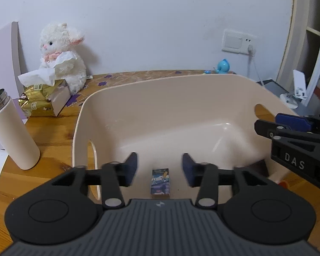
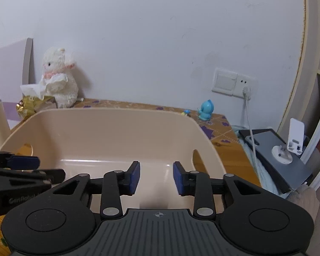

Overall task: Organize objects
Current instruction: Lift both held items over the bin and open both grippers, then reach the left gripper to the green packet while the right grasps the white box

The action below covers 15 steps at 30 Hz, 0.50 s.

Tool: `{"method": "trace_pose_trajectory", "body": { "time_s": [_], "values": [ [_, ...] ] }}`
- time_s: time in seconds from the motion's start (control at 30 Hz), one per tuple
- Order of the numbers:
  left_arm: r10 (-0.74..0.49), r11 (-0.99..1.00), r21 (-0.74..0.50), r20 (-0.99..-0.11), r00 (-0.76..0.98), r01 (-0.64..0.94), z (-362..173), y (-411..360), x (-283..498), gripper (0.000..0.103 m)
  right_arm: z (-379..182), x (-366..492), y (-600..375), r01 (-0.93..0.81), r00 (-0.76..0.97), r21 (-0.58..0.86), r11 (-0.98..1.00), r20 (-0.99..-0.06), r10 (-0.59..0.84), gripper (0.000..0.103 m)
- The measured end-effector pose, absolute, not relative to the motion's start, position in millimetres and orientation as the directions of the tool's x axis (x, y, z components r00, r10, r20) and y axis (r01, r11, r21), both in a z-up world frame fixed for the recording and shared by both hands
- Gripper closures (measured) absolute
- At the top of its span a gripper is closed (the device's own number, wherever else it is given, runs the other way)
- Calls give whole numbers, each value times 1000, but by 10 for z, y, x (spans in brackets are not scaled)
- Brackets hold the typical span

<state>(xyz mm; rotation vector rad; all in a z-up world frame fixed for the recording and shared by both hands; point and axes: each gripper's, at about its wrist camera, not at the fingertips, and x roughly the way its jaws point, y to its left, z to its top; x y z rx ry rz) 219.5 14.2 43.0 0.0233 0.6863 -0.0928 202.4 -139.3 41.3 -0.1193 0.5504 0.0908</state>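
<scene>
A cream plastic basket [image 1: 151,98] with handle cut-outs stands on the wooden table. A small dark-blue printed box [image 1: 160,183] lies flat on the basket's floor near the front wall. My left gripper [image 1: 159,168] hangs open just above that box, touching nothing. The right gripper [image 1: 266,125] reaches in from the right over the basket's rim. In the right wrist view my right gripper [image 2: 156,176] is open over the basket [image 2: 108,132], nothing between its pads. The left gripper [image 2: 34,167] shows at the left edge there.
A white tumbler [image 1: 12,132] stands left of the basket. Behind it are a gold tissue pack [image 1: 42,100] and a white plush lamb [image 1: 61,57]. A blue toy figure [image 2: 207,109] sits at the back right. A tablet [image 2: 277,155] with a white stand lies right of the table.
</scene>
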Motion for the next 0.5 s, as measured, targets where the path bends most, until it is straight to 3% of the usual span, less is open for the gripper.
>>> {"method": "trace_pose_trajectory", "body": {
  "time_s": [0.03, 0.1, 0.3, 0.5],
  "values": [
    [-73, 996, -4, -630, 773, 91, 462, 138, 2162, 37, 441, 1997, -1401, -118, 852, -91, 989, -520, 54, 54],
    [-68, 996, 3, -616, 785, 89, 537, 144, 2084, 30, 515, 1926, -1423, -120, 859, -90, 989, -509, 58, 46],
    [-80, 995, 3, -600, 796, 103, 720, 235, 1770, 23, 716, 1619, -1494, -125, 876, -89, 988, -478, 68, 30],
    [-77, 991, 38, -601, 796, 125, 753, 335, 1396, 19, 786, 1267, -1548, -147, 874, -89, 985, -477, 88, 23]
  ]
}}
